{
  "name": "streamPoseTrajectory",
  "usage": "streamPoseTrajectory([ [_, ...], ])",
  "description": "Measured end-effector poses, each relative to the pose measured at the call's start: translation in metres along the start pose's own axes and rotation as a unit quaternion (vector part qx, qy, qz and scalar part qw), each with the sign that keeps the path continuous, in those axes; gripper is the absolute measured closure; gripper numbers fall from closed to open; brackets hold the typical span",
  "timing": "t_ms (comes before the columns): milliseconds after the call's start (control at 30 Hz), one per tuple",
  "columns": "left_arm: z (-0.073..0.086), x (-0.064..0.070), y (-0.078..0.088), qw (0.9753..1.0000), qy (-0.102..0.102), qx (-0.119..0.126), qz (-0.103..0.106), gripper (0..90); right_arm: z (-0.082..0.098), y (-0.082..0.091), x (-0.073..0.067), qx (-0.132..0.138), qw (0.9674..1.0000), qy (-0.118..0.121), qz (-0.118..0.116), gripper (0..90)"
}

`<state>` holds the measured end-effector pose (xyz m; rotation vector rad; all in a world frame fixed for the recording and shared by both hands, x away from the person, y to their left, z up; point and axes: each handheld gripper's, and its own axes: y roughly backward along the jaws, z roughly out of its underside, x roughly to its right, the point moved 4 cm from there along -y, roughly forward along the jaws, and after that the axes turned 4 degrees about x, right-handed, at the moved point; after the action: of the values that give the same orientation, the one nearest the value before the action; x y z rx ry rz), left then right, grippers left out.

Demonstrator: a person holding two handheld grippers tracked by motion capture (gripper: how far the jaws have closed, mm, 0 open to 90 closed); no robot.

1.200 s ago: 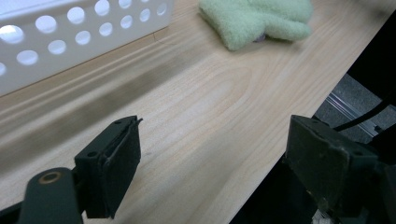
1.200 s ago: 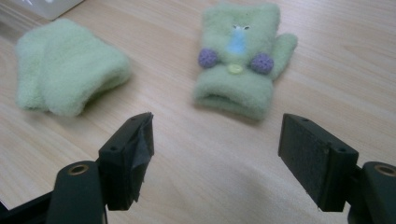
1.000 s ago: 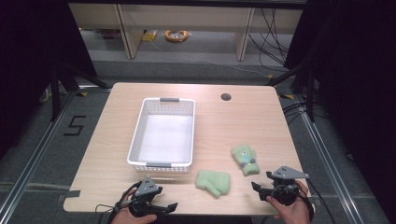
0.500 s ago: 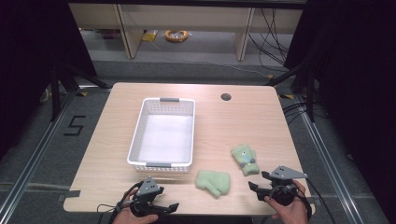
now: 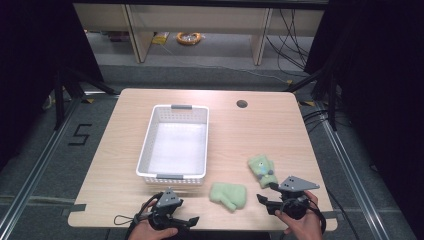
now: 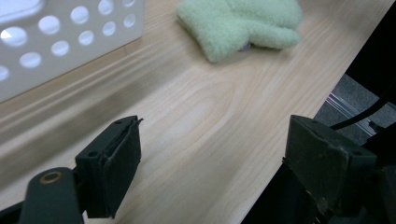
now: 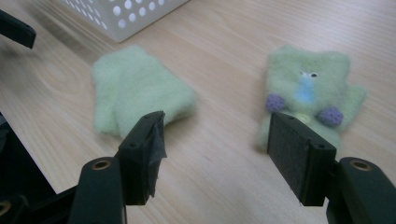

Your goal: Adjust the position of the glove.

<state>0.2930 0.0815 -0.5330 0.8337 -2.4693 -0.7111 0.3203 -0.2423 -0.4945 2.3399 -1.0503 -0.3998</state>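
Green plain mitten (image 5: 228,195): flat on the table (image 5: 260,130), near its front edge, between both grippers.
Green mitten with face (image 5: 262,169): just beside right gripper (image 5: 267,197).
Right gripper: jaws just closing — nothing between them, still apart.
Left gripper (image 5: 181,222): jaws wide, empty.
White basket (image 5: 173,178): left of mittens.

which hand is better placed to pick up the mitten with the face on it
Right. The right gripper sits just beside the face mitten, jaws open toward it; the left gripper is farther off.
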Motion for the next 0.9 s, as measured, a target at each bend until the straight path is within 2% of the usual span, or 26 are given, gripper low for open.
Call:
streamPoseTrajectory([
  [33,-0.003,0.003,-0.004,0.9999,0.005,0.010,0.001,19.3,-0.002,-0.002,-0.003,-0.005,1.0000,0.005,-0.004,39.1],
  [67,-0.004,0.002,-0.005,1.0000,0.002,0.001,-0.002,19.7,-0.003,-0.003,-0.003,-0.003,1.0000,0.008,-0.004,39.7],
  [100,-0.006,0.004,-0.006,1.0000,0.002,0.004,0.003,20.0,-0.004,-0.004,-0.004,-0.004,0.9999,0.013,-0.011,40.2],
  [133,-0.008,0.002,-0.006,0.9999,-0.014,-0.001,0.000,20.8,-0.005,-0.006,-0.006,-0.005,0.9998,0.013,-0.010,40.9],
  [200,-0.012,0.004,-0.009,0.9999,-0.010,0.007,0.003,21.8,-0.007,-0.009,-0.011,-0.010,0.9997,0.014,-0.018,42.7],
  [233,-0.014,0.006,-0.012,0.9999,0.003,0.011,0.003,22.1,-0.007,-0.011,-0.011,-0.013,0.9995,0.016,-0.022,43.2],
  [267,-0.014,0.006,-0.012,0.9999,0.003,0.011,0.003,22.5,-0.009,-0.012,-0.011,-0.014,0.9995,0.021,-0.020,43.8],
  [367,-0.020,0.006,-0.019,0.9998,-0.018,0.000,0.006,23.8,-0.013,-0.019,-0.012,-0.019,0.9992,0.025,-0.026,46.4],
  [433,-0.022,0.008,-0.023,0.9998,-0.017,0.002,0.009,24.6,-0.014,-0.021,-0.012,-0.021,0.9991,0.023,-0.028,47.0],
  [467,-0.024,0.010,-0.026,0.9999,-0.002,0.008,0.010,24.6,-0.015,-0.024,-0.012,-0.025,0.9991,0.018,-0.030,48.2],
  [500,-0.028,0.011,-0.030,0.9999,-0.010,0.005,0.011,25.9,-0.017,-0.030,-0.013,-0.030,0.9986,0.025,-0.034,49.8],
  [600,-0.033,0.013,-0.034,0.9997,-0.010,0.005,0.019,28.5,-0.019,-0.036,-0.013,-0.040,0.9982,0.020,-0.041,51.4],
  [667,-0.036,0.013,-0.040,0.9995,-0.024,-0.010,0.017,29.4,-0.021,-0.041,-0.013,-0.041,0.9980,0.017,-0.045,52.3],
  [900,-0.043,0.012,-0.056,0.9992,-0.026,-0.025,0.015,32.1,-0.026,-0.053,-0.012,-0.055,0.9970,0.021,-0.051,56.1],
])
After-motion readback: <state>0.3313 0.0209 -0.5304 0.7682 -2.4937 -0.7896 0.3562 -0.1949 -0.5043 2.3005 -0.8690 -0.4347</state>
